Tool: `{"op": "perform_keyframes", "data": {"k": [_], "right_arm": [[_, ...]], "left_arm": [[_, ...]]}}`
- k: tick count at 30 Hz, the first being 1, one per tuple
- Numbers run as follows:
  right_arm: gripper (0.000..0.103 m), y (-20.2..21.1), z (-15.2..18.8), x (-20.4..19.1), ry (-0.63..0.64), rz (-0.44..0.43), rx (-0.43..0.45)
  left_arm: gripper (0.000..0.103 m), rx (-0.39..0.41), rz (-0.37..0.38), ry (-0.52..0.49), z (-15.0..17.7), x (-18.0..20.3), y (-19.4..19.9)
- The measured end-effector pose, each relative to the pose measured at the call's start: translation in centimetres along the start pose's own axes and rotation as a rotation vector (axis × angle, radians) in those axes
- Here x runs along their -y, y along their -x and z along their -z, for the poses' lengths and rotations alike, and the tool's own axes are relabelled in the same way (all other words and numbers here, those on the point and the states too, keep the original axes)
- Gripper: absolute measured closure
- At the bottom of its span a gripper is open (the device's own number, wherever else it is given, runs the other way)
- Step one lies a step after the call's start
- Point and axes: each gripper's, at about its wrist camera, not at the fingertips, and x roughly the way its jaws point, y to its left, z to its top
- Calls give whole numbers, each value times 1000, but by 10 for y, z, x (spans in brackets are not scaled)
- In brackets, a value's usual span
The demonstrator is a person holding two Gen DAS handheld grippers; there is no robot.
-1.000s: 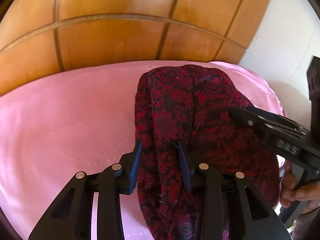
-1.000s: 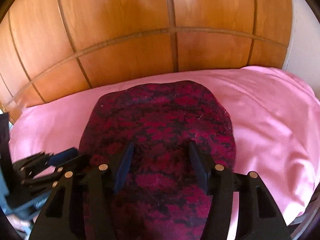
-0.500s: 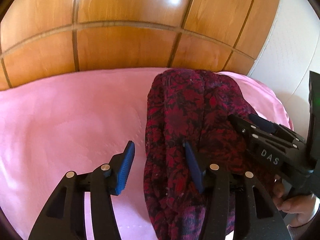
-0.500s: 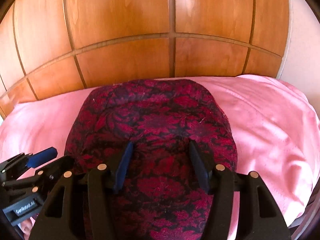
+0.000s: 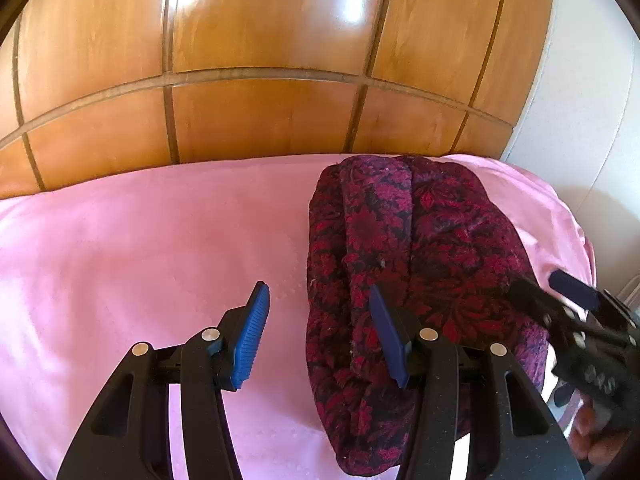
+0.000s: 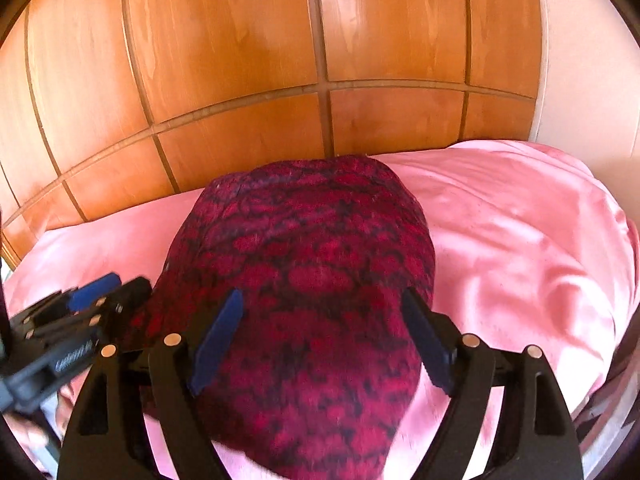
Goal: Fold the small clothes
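A dark red and black floral garment [image 5: 400,248] lies folded in a thick bundle on the pink sheet [image 5: 140,248]. My left gripper [image 5: 320,320] hovers open over the bundle's left edge. Its right pad is above the cloth, its left pad above bare sheet, and neither presses. In the right wrist view the garment [image 6: 312,240] fills the middle. My right gripper [image 6: 324,328] hangs above the garment with its jaws opening, the cloth below them and not pinched. Each gripper shows in the other's view: the right gripper [image 5: 572,312], the left gripper [image 6: 88,300].
A glossy wooden panelled board [image 5: 260,112] rises right behind the sheet. A white wall [image 5: 580,100] stands to the right. The sheet drops off at its right edge [image 6: 600,280]. A person's hand [image 5: 592,440] holds the right gripper's handle.
The left jaws spread off the garment's edge fold and the right jaws widened. Both grippers drew back and up from the bundle, which stays on the sheet.
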Motion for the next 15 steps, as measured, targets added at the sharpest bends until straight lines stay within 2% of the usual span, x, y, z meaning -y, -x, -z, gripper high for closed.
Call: {"op": "perform_keyframes", "data": {"k": [7, 9, 12, 15], "right_arm": [[22, 2, 15, -11, 20, 29, -46], [22, 5, 11, -8, -10, 16, -42], [19, 18, 8, -11, -18, 42, -7], [11, 34, 9, -15, -40, 98, 39]], "left_arm": [[51, 0, -3, 11, 6, -2, 8], [31, 25, -19, 10, 7, -5, 17], [30, 53, -19, 37, 9, -13, 30], [30, 66, -40, 53, 13, -20, 40]]}}
